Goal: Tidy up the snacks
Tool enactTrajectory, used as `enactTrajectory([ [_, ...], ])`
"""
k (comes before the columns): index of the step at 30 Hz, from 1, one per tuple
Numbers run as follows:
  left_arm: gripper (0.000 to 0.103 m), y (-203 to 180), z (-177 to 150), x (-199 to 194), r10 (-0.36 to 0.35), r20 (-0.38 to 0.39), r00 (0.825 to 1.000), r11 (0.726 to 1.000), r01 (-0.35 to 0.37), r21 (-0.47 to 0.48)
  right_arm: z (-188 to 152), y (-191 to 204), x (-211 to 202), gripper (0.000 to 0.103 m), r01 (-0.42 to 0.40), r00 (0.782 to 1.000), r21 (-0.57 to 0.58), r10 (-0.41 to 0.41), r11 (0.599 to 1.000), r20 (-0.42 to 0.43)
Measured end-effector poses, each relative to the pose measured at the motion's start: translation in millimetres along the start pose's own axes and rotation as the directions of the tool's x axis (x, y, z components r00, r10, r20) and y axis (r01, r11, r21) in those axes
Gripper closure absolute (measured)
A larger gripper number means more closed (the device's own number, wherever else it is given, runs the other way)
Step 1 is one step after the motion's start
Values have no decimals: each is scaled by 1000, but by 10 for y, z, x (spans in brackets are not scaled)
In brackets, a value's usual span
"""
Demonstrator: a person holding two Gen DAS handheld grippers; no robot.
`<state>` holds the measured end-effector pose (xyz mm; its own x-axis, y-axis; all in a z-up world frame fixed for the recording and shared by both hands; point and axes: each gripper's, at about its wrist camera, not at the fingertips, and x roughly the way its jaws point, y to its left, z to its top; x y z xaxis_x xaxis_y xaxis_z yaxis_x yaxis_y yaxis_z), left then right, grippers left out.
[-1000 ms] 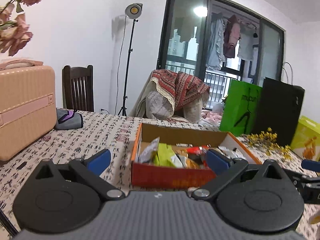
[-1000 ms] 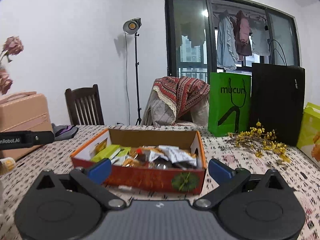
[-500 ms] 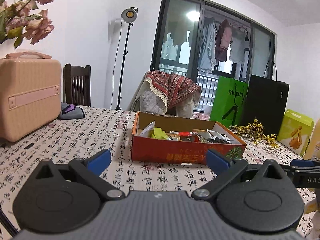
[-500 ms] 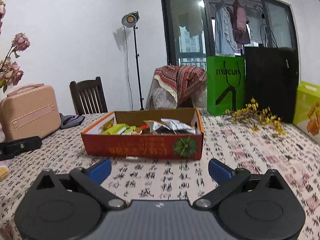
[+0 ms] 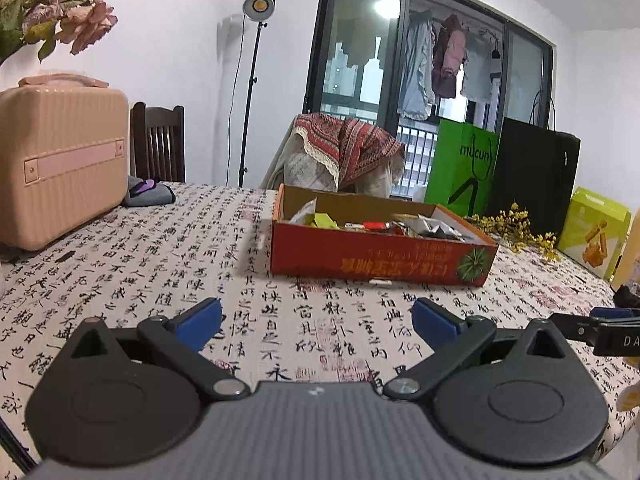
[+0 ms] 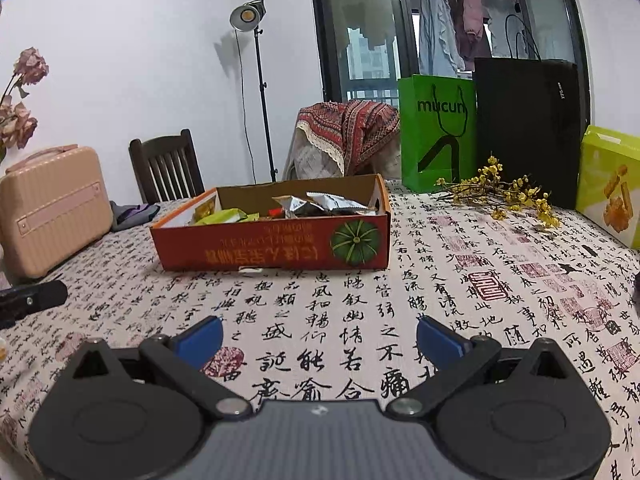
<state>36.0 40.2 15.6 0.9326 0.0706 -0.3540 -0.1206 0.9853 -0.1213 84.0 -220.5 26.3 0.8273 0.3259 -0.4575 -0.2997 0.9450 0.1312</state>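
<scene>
Left wrist view: both tongs, left tongs (image 5: 316,318) and right tongs (image 6: 320,334), spread empty, hovering short of snack box (image 5: 376,256); snacks gathered inside.

Bare tablecloth (image 6: 320,320) runs unobstructed up to the near wall of the red cardboard snack box (image 6: 276,246), whose top is open above the heaped packets (image 6: 320,204). Left of it stands a pink suitcase (image 5: 60,164). To the right, yellow flower sprigs (image 6: 504,196), a green paper bag (image 6: 438,136), a black bag (image 6: 528,128) and a yellow-green carton (image 6: 612,184) crowd the far corner.
</scene>
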Motion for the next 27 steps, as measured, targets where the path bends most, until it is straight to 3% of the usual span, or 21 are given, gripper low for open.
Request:
enactTrajectory([
  [27,0,-88,-45,-15,-10,-10,1000,999,10,32,-22,30,37,0,-12,1000,-9,12,1000,-14],
])
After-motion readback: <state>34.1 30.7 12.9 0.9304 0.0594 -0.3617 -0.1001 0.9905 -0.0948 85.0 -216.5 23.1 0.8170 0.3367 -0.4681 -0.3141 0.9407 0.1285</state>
